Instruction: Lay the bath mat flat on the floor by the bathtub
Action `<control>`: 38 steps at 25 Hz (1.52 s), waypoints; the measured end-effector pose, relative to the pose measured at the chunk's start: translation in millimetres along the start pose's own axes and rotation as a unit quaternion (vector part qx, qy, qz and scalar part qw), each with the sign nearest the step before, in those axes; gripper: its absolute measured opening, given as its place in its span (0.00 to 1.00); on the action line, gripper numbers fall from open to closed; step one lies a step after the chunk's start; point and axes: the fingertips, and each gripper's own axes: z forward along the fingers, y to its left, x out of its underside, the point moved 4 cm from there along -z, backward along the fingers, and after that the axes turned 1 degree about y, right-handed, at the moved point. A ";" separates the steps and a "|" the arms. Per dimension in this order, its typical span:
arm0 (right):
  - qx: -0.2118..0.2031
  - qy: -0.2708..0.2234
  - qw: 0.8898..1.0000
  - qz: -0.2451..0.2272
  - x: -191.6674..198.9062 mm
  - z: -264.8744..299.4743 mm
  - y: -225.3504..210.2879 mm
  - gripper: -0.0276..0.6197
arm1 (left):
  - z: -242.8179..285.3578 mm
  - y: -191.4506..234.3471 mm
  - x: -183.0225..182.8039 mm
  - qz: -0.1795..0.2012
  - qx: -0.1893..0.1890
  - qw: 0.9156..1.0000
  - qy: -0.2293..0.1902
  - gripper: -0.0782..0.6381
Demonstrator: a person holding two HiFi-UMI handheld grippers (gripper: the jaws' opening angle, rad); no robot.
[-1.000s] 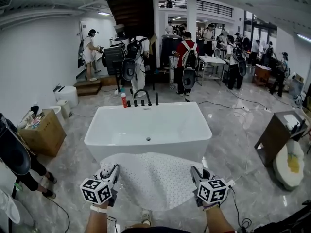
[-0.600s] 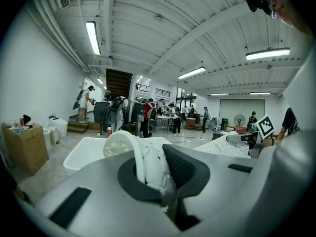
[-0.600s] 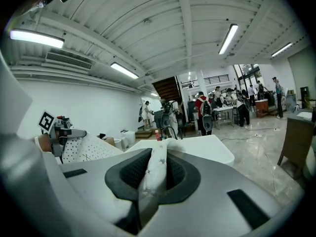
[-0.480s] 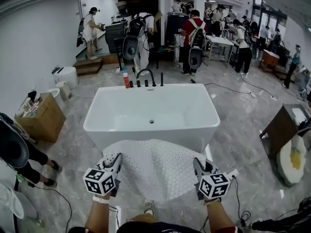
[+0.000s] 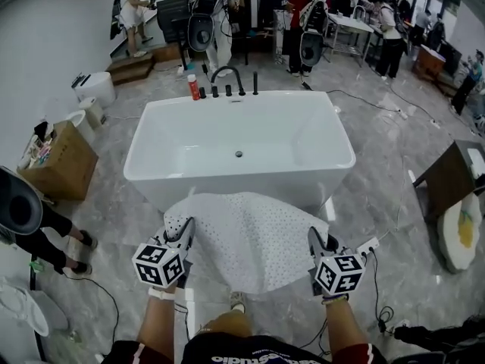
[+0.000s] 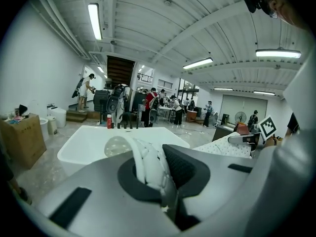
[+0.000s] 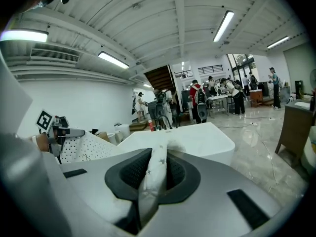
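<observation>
- Closer than 1 second ago, the bathtub (image 5: 144,146) sits just beyond the hanging bath mat (image 5: 250,237).
- 2 grips: left gripper (image 5: 185,230) and right gripper (image 5: 314,238) each clench a mat corner.

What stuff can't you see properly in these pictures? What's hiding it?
- Head view: the floor beneath the bath mat, covered by the mat.
- Head view: the middle of the bathtub's near wall, behind the mat; whether they touch is unclear.
- Head view: the red bottle's label, too small.
- Gripper views: the mat's pinched edges, buried between the jaws of the left gripper and right gripper.
</observation>
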 end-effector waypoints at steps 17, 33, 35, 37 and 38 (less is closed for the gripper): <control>0.052 0.059 0.997 0.023 51.5 131.1 -48.4 0.13 | 151.4 78.5 60.1 0.026 0.032 0.993 0.110 0.15; 0.039 0.077 0.996 -0.017 199.7 235.8 -115.7 0.13 | 272.4 128.2 233.5 0.039 0.016 0.991 0.130 0.15; 0.040 0.080 0.996 -0.022 227.3 245.7 -122.6 0.13 | 284.9 134.3 262.7 0.042 0.015 0.990 0.132 0.15; 0.040 0.080 0.996 -0.020 255.9 254.6 -128.8 0.12 | 295.4 139.3 289.3 0.046 0.014 0.990 0.130 0.15; 0.040 0.079 0.996 -0.019 270.6 258.7 -131.9 0.12 | 300.2 141.1 302.6 0.048 0.014 0.990 0.128 0.15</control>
